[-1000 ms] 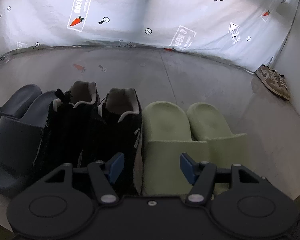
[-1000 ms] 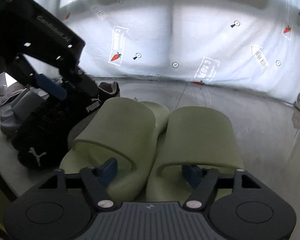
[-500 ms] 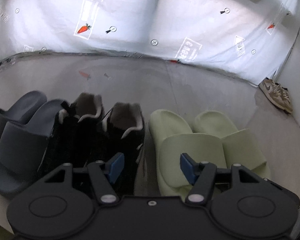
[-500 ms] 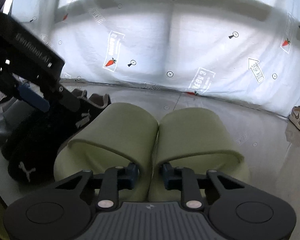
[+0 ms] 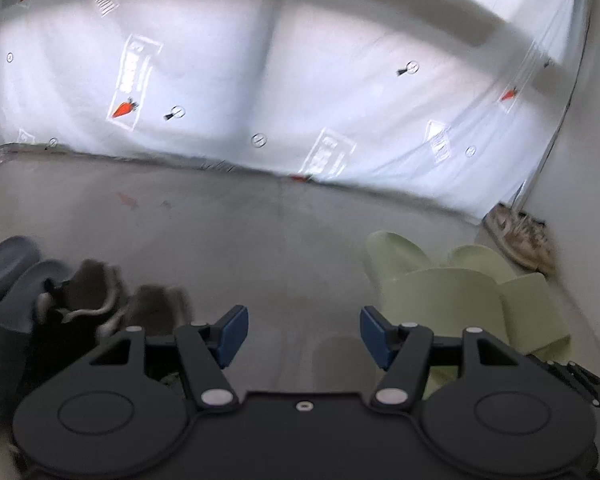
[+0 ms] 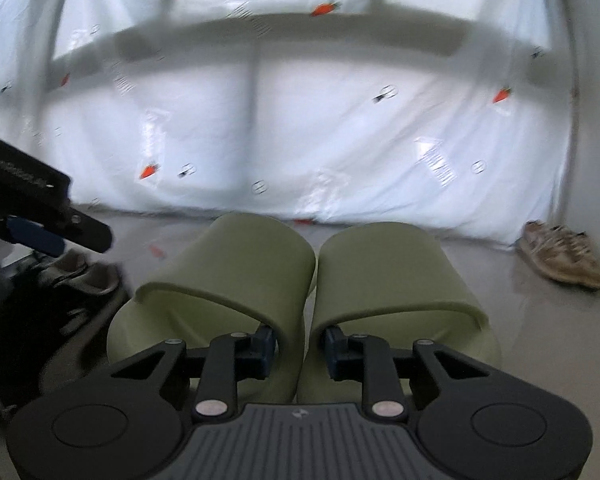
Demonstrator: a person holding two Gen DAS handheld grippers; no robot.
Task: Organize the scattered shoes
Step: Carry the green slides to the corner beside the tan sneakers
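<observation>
Right wrist view: right gripper (image 6: 299,346) pinching inner edges of pale green foam slides (image 6: 260,280) at lower centre, jaws opening slightly; pair risks slipping, splaying. Left gripper (image 5: 300,334) half-wide, empty, above bare grey floor (image 5: 260,240).

Pale green slides (image 6: 260,280), black sneakers (image 5: 100,312), seemingly tan-brown shoes (image 6: 560,256).

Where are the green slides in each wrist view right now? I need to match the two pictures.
Left wrist: green slides low on the right, beside the open left gripper.
Right wrist: green slides bottom centre, their inner walls pinched in the right gripper.
Shared landmark: tan sneakers by the right wall.
</observation>
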